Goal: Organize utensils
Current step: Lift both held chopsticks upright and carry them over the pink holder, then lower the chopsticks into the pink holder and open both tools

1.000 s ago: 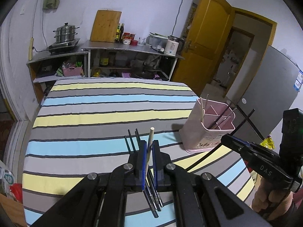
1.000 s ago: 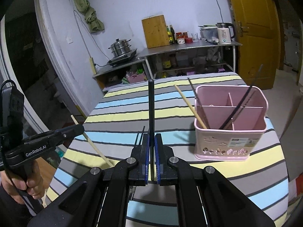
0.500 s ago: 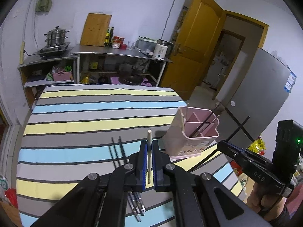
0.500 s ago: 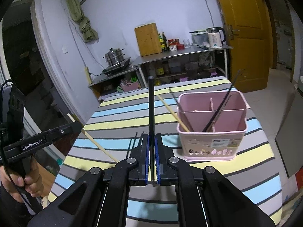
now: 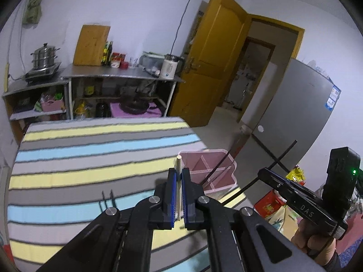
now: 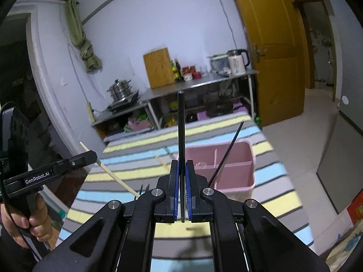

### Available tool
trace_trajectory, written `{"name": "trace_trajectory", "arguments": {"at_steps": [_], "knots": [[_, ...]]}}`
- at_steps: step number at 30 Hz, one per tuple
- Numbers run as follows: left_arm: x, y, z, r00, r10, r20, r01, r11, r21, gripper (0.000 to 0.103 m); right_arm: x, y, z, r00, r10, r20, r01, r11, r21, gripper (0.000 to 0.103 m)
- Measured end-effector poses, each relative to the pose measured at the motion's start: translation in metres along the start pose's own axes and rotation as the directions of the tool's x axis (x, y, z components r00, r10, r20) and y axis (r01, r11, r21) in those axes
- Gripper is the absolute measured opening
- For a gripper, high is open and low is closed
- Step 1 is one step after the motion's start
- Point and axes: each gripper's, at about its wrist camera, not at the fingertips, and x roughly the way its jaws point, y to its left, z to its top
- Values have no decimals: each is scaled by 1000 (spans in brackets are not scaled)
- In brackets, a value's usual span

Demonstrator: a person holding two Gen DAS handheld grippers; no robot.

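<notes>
Your left hand-held gripper [image 5: 178,195] is clamped tight on a pale wooden chopstick [image 5: 178,170], which stands up between the blue pads and pokes out above them. Your right hand-held gripper [image 6: 182,190] is clamped the same way on a black chopstick [image 6: 180,131], upright in the jaws. Both are held above the striped table [image 5: 79,149], near the pink holder [image 6: 247,165] but not over a compartment yet, as far as either view shows.

The holder sits by the table's right edge, with its dividers visible. In the right wrist view at least one black stick [image 6: 229,149] leans in it, and a wooden one [image 6: 160,158] seems to poke out on its left side behind your gripper, though that part is blurred. So some sorting is done.

What is left, by my reading: the two chopsticks you hold have to go into the holder, each with its own kind if you are keeping wood and black apart. On the table, just left of the left gripper, two thin black tips [image 5: 107,198] stick out from behind the gripper arms, so at least one more pair waits there. I cannot tell whether more lies hidden under the grippers.
</notes>
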Motion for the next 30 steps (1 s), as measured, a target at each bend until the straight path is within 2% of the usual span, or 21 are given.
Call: {"name": "trace_trajectory", "arguments": {"at_steps": [6, 12, 19, 30], "knots": [[3, -15, 31, 998, -31, 53, 30, 999, 12, 4, -7, -10, 27, 997, -22, 68, 21, 1000, 11, 5], [23, -26, 50, 997, -41, 62, 40, 999, 20, 4, 1, -19, 42, 995, -34, 96, 31, 999, 28, 5], [66, -26, 51, 999, -32, 15, 32, 999, 25, 4, 27, -33, 37, 996, -57, 73, 54, 997, 47, 5], [122, -14, 26, 996, -17, -90, 20, 999, 31, 4, 66, -52, 12, 998, -68, -15, 69, 996, 64, 5]]}}
